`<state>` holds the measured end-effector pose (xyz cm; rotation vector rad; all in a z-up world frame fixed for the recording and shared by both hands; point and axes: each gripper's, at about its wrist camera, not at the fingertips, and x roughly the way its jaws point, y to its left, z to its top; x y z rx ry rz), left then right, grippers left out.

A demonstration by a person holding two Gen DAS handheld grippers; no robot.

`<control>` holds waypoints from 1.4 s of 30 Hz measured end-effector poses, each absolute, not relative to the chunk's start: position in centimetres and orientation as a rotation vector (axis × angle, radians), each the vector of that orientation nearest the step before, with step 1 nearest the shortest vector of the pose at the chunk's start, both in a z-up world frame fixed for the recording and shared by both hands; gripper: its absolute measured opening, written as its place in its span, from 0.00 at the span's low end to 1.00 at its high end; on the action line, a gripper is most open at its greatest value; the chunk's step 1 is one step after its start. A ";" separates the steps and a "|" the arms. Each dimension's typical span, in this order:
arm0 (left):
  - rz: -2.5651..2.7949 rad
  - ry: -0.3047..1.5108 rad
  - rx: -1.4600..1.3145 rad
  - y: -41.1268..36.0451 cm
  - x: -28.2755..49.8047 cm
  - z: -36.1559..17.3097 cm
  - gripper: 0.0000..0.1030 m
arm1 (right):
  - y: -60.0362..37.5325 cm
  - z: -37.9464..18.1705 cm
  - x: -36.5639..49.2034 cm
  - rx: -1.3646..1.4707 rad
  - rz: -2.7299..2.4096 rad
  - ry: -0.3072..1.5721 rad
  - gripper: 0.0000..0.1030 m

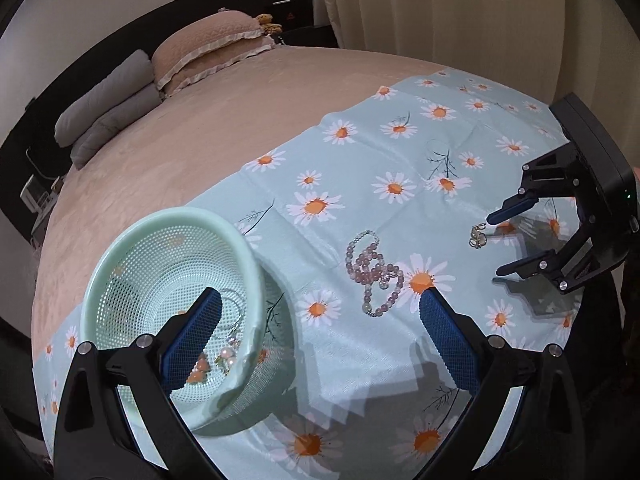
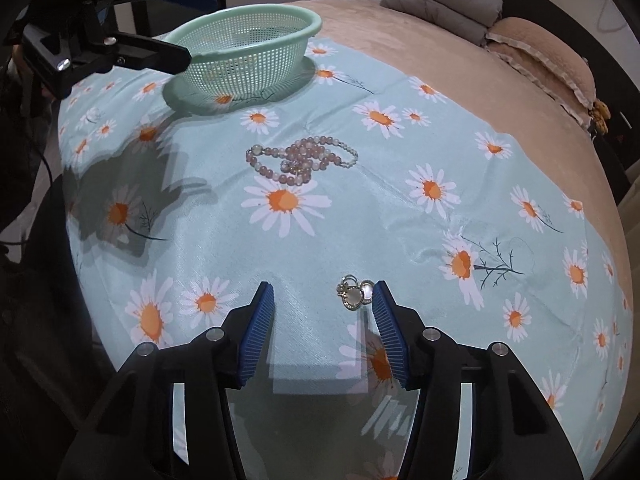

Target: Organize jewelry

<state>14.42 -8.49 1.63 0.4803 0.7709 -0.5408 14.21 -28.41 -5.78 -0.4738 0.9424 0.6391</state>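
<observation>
A mint green mesh basket (image 1: 160,218) (image 2: 256,64) stands on the daisy-print cloth (image 1: 360,152) (image 2: 224,240) and holds a few small pieces, among them pearls (image 1: 228,354). A pink bead necklace (image 1: 370,270) (image 2: 304,160) lies coiled on the cloth. A small silver ring cluster (image 1: 478,237) (image 2: 354,294) lies between my right gripper's jaws, close against the right pad and far from the left one. My right gripper (image 2: 322,288) (image 1: 496,244) is open. My left gripper (image 1: 320,300) (image 2: 196,26) is wide open, with one finger over the basket and nothing held.
The cloth covers the near part of a beige bed (image 1: 240,112). Pillows (image 1: 208,48) and folded grey bedding (image 1: 108,108) (image 2: 440,0) sit at the far end. A curtain (image 1: 440,12) hangs beyond the bed. The cloth's edge drops off at the left in the right wrist view.
</observation>
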 end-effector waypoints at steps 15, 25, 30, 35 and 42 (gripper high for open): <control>-0.643 0.877 0.555 -14.3 15.6 -4.4 0.94 | -30.2 -7.2 15.9 -0.354 0.648 0.933 0.24; -0.672 0.900 0.515 -14.4 16.8 -5.0 0.83 | -30.6 -7.7 15.3 -0.315 0.708 0.933 0.15; -0.682 0.958 0.506 -15.3 17.7 -6.1 0.67 | -30.9 -7.7 13.9 -0.328 0.713 0.932 0.15; -0.701 0.967 0.456 -15.2 18.3 -5.8 0.63 | -31.2 -7.8 13.2 -0.343 0.715 0.935 0.15; -0.706 1.008 0.434 -14.8 19.1 -6.2 0.38 | -31.2 -8.0 13.1 -0.342 0.720 0.928 0.15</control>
